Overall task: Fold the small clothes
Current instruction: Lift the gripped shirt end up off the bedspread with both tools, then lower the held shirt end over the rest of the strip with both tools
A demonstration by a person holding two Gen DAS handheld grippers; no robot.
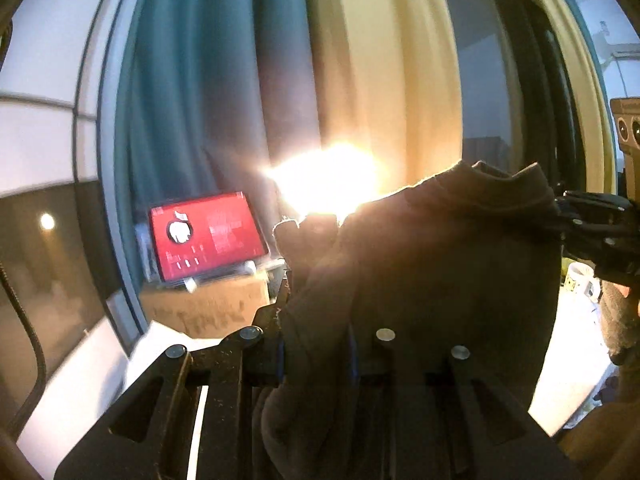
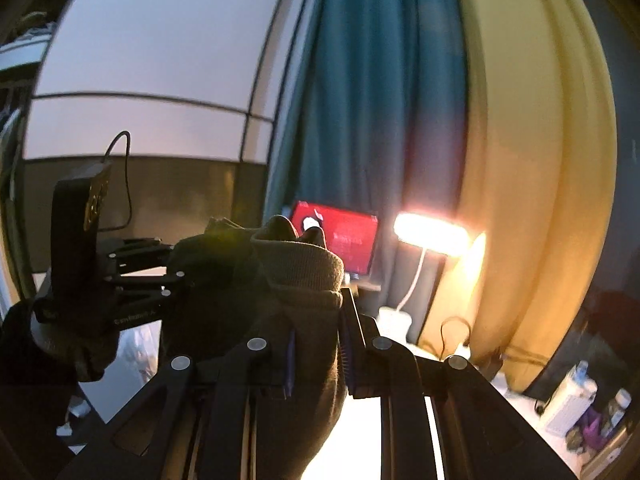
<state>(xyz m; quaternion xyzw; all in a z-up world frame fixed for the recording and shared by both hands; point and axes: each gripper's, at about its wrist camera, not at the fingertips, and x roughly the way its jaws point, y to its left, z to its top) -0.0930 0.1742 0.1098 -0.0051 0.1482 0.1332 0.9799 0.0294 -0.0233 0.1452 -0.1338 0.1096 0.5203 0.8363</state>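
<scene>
**A:** Up in the air between the two tools is where the garment hangs, a small dark olive piece with a ribbed cuff, not lying on the surface at all. Who has it?

**B:** Both. The left tongs are closed on one end of it, cloth bunched between the blue pads. The right tongs are closed on the other end, just below the ribbed cuff, which stands up above the fingers.

**A:** Which way does it run?

**B:** Its long axis goes roughly side to side, from one pair of tongs across to the other. In the left wrist view the cloth spreads rightward to the right tool; in the right wrist view it spreads leftward to the left tool. The span looks slack and rumpled, not taut. The rest sags below the grips.

**A:** So neither hand is nearer?

**B:** I'd say they're even, one at each end. The fold likely turns on that: bring one end across to meet the other, or first lower it onto the white surface below. I can't tell how high it hangs.

**A:** Anything in the way?

**B:** A lit lamp, a red screen and curtains sit beyond, well apart from the cloth.
</scene>
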